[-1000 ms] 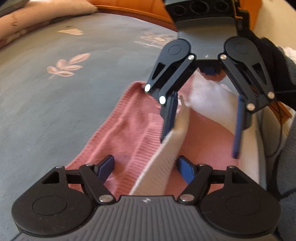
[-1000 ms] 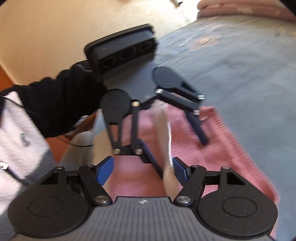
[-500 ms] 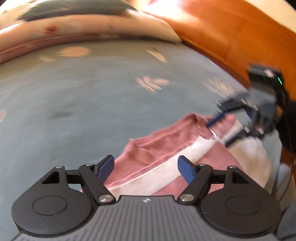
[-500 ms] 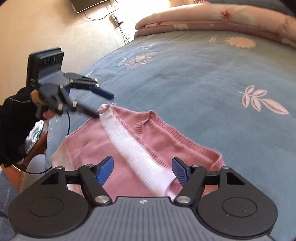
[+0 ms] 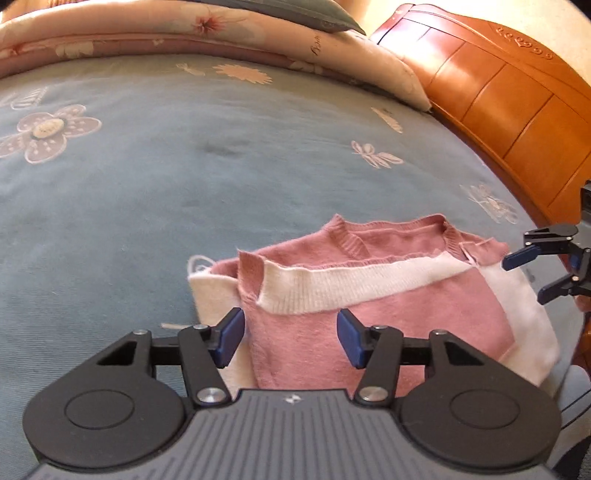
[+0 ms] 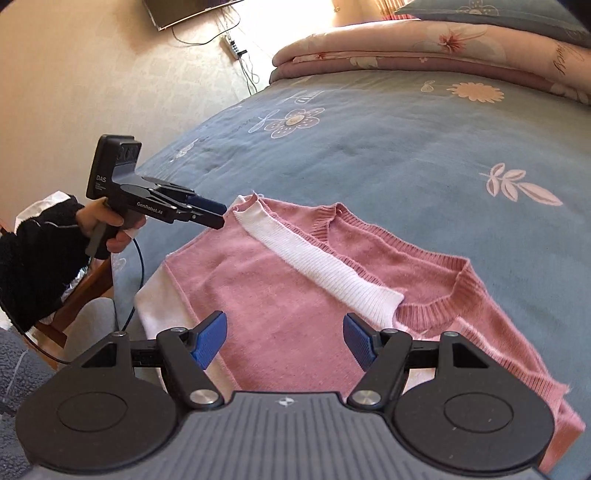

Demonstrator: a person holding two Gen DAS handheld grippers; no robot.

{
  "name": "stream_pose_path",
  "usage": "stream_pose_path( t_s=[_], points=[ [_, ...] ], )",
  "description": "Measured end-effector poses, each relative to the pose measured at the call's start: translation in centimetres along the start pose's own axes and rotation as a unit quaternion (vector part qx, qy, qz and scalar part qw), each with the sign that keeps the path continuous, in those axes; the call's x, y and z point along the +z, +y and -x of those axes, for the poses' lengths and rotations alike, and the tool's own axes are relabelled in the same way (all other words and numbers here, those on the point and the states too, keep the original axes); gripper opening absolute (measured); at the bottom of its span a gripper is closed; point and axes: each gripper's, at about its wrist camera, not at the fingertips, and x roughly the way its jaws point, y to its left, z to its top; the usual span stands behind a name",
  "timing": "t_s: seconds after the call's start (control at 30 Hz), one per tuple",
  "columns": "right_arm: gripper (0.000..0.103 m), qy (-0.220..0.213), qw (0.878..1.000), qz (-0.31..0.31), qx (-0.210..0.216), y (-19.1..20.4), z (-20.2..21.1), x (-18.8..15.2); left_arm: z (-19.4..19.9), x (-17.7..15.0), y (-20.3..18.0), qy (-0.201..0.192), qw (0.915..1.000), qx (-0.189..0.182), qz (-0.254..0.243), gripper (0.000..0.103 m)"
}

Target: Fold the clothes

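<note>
Item: pink sweater [image 6: 280,295] with white trim, lying flat on the blue floral bedspread [image 6: 406,147], at its near edge. All places below are given from the sweater.

Nearest: right gripper [image 6: 284,341], hovering over the sweater's lower body, jaws wide, holding nothing. In the left wrist view the left gripper [image 5: 290,338] hangs likewise over the opposite end, jaws wide and empty.

On the sweater: a white ribbed band [image 6: 317,256] lies across the chest, just below the neckline [image 6: 436,291].

Change: a second ago both grippers were crowded together over the garment with the white band between their fingers; half a second ago they were parting; now each has drawn back to its own end and the cloth lies released. Judgement: one fold has been laid and let go; whether more folds are due cannot be settled from here.

Orientation: long axis runs from gripper to gripper, along the bed's near edge; neckline faces the far side of the bed.

Beyond the sweater: open bedspread, then folded quilts [image 5: 184,33]; wooden bed frame [image 5: 498,92] to the right.
</note>
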Motion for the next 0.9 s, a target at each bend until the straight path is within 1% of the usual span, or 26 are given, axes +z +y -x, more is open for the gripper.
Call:
stream_pose_path(
  t_s=[0.07, 0.2, 0.23, 0.4, 0.47, 0.57, 0.7, 0.77, 0.83, 0.9],
  points=[
    [0.074, -0.002, 1.0, -0.008, -0.002, -0.1, 0.0, -0.4, -0.4, 0.0, 0.2, 0.007, 1.0, 0.002, 0.003, 0.054],
    [0.074, -0.007, 1.0, -0.024, -0.005, -0.3, -0.1, -1.1, -0.2, -0.2, 1.5, -0.008, 0.9989, -0.025, 0.04, 0.054],
    [0.074, -0.008, 1.0, -0.027, -0.006, -0.3, -0.1, -1.2, -0.1, -0.2, 1.7, -0.011, 0.9987, -0.026, 0.042, 0.054],
    [0.074, -0.013, 0.999, -0.033, -0.013, -0.7, 0.1, -1.6, 0.5, 0.2, 0.5, -0.027, 0.9994, -0.009, 0.022, 0.054],
    [0.074, -0.013, 0.999, -0.03, -0.013, -0.9, 0.1, -1.4, 1.1, 0.6, -0.8, -0.042, 0.999, -0.012, 0.006, 0.054],
    [0.074, -0.008, 1.0, -0.019, -0.005, -1.5, -0.6, -0.7, 1.1, 1.3, -3.9, -0.048, 0.9968, -0.05, -0.04, 0.055],
    [0.074, 0.003, 1.0, -0.003, 0.011, -2.7, -2.2, 1.0, -1.1, 2.3, -8.2, -0.022, 0.9884, -0.081, -0.127, 0.056],
    [0.074, 0.014, 1.0, 0.004, 0.023, -3.5, -3.1, 2.0, -2.6, 2.5, -9.6, -0.007, 0.9846, -0.107, -0.138, 0.056],
    [0.074, 0.019, 0.999, 0.014, 0.032, -4.3, -4.0, 3.0, -3.8, 2.2, -10.8, 0.004, 0.9791, -0.136, -0.151, 0.056],
    [0.074, 0.027, 0.998, 0.017, 0.051, -5.2, -4.9, 4.0, -4.8, 1.5, -11.9, 0.013, 0.9747, -0.146, -0.169, 0.056]
  ],
)
